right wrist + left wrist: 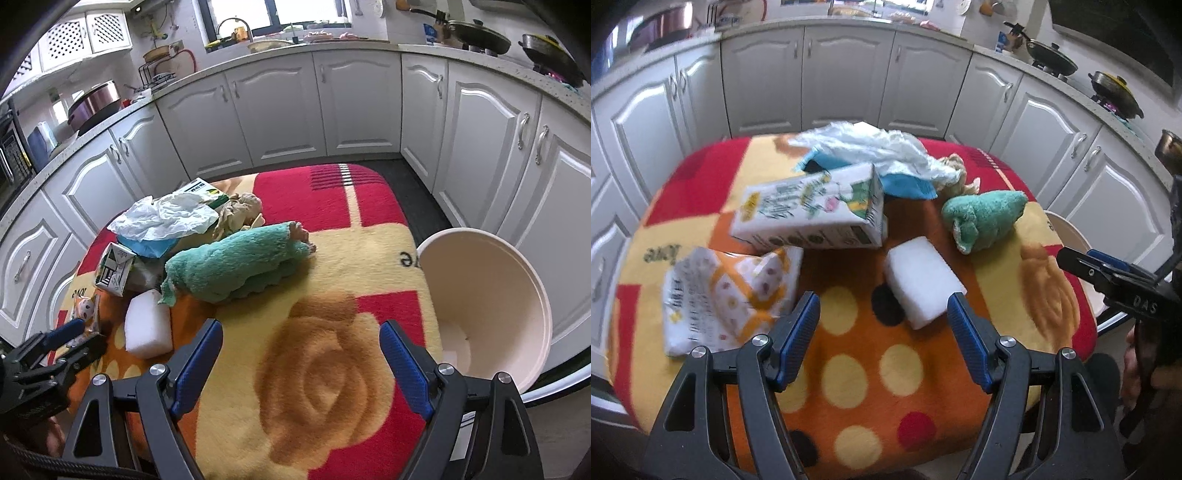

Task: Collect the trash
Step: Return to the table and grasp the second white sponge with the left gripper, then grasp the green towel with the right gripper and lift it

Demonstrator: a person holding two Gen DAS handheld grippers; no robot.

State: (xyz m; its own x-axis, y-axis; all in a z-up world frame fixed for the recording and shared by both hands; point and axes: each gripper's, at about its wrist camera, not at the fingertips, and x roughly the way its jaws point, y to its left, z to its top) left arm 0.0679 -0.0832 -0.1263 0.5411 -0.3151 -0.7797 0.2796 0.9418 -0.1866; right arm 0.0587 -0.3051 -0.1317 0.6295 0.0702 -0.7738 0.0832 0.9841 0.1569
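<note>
Here, a row of white kitchen cabinets (280, 110) curves around the back of the scene. In front of them stands the counter (369, 251), covered by a fleecy cloth in red, yellow and orange with a large rose pattern and dots.

At the counter's right edge, seen from the right wrist view, a cream plastic bin (491, 295) leans with its open mouth toward the camera; its inside looks bare apart from the pale bottom.

The trash lies in a loose group on the far left part of the counter. A white milk carton (812, 210) with green print lies on its side, slightly blurred. Behind it, a crumpled white plastic bag (871, 147) drapes over something blue (908, 184). Just beside the bag sits a wad of crumpled brown paper (240, 214). A rolled green towel (236, 266) lies to the right of the carton, near the paper. In front of the carton, a soft pack of tissues (731, 295) with orange and white print rests on the cloth, and a white sponge block (923, 284) lies between the tissue pack and the towel.

The left tool (884, 321) hangs just above the counter with its blue-padded fingers spread wide; the sponge block's near corner sits between the tips, untouched. The right tool (301, 350) hovers over the rose pattern, likewise spread wide and holding nothing, with the bin just to its right.
</note>
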